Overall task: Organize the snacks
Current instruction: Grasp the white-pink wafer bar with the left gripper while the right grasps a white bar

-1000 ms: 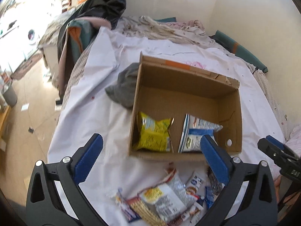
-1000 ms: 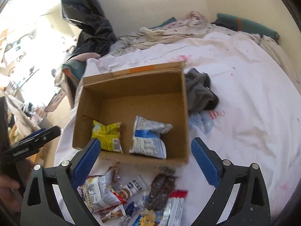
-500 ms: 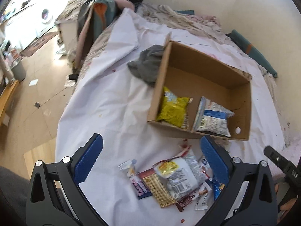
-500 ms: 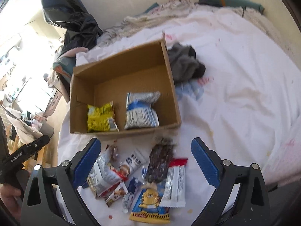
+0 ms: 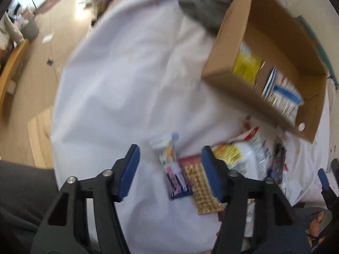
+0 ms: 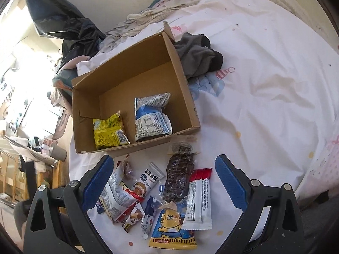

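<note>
A cardboard box (image 6: 182, 67) lies on the white bed sheet and holds a yellow packet (image 6: 109, 131) and a white-and-blue packet (image 6: 151, 118); the box also shows in the left wrist view (image 5: 228, 33). Several loose snack packets lie in front of it, among them a dark jerky pack (image 6: 179, 178) and a tiger-print packet (image 6: 171, 226). My right gripper (image 6: 164, 180) is open and empty above this pile. My left gripper (image 5: 170, 169) is open and empty over a purple bar (image 5: 178, 182) and a waffle-pattern packet (image 5: 203, 188); that view is blurred.
A grey garment (image 6: 197, 53) lies against the box's far right side. A black bag (image 6: 70, 25) and crumpled bedding (image 6: 148, 14) sit at the head of the bed. The bed's left edge drops to a wooden floor (image 5: 42, 67).
Both grippers have pulled back from the box and dropped toward the loose snack pile. The left gripper's jaws have narrowed. The box contents have not moved.
</note>
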